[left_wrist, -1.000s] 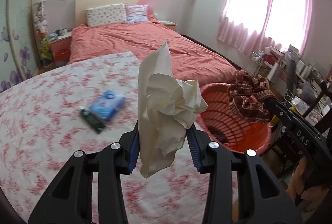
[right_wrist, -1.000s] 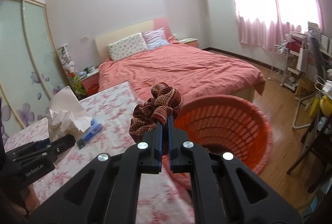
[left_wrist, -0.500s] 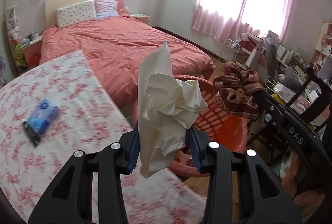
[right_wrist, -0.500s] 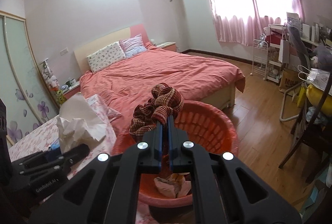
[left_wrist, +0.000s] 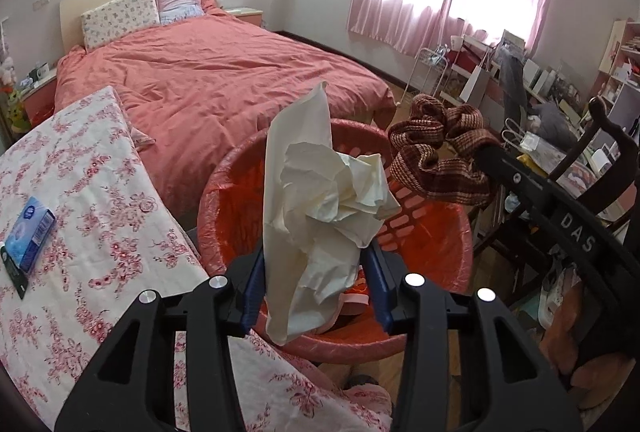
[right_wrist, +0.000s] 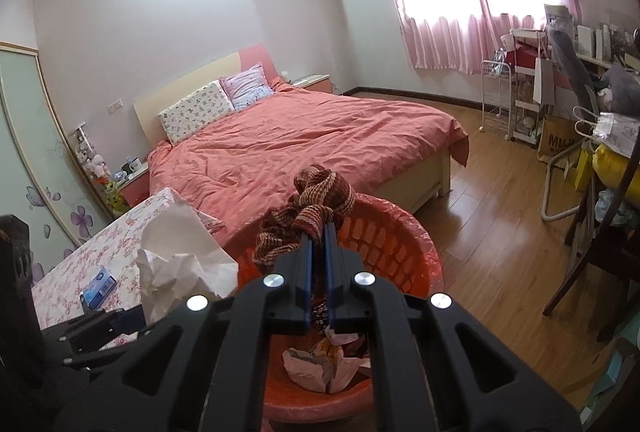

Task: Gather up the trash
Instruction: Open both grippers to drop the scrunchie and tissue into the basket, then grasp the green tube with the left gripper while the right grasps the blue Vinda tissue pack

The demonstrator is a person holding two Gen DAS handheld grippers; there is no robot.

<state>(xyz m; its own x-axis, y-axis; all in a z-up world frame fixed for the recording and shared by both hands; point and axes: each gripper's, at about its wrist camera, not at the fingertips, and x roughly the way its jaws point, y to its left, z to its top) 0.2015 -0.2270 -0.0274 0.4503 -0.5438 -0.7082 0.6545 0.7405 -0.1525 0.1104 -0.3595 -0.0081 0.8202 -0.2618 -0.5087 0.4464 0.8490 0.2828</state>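
Showing the moment just before release: the left claw (left_wrist: pixel 316 288) is clamped on a crumpled white tissue (left_wrist: pixel 320 208), and the right claw (right_wrist: pixel 316 264) is pinched nearly closed on a brown plaid scrunchie (right_wrist: pixel 316 204); both items hang above the mouth of the orange trash basket (left_wrist: pixel 452 252), which stands on the wooden floor (right_wrist: pixel 492 232) between the table (left_wrist: pixel 100 224) and the bed (left_wrist: pixel 208 72). Neither item touches the basket rim. Crumpled paper scraps (right_wrist: pixel 320 368) already lie at the basket bottom, so part of the collecting appears done. On the floral tablecloth, well apart from the basket, a blue tissue packet (left_wrist: pixel 32 232) and a dark flat object (left_wrist: pixel 14 274) beside it lie uncollected; whether either counts as trash cannot be told. Judged from this arrangement, the task is well advanced: what is left is to open both claws so that tissue and scrunchie drop inside, then to check the table for any leftover items.
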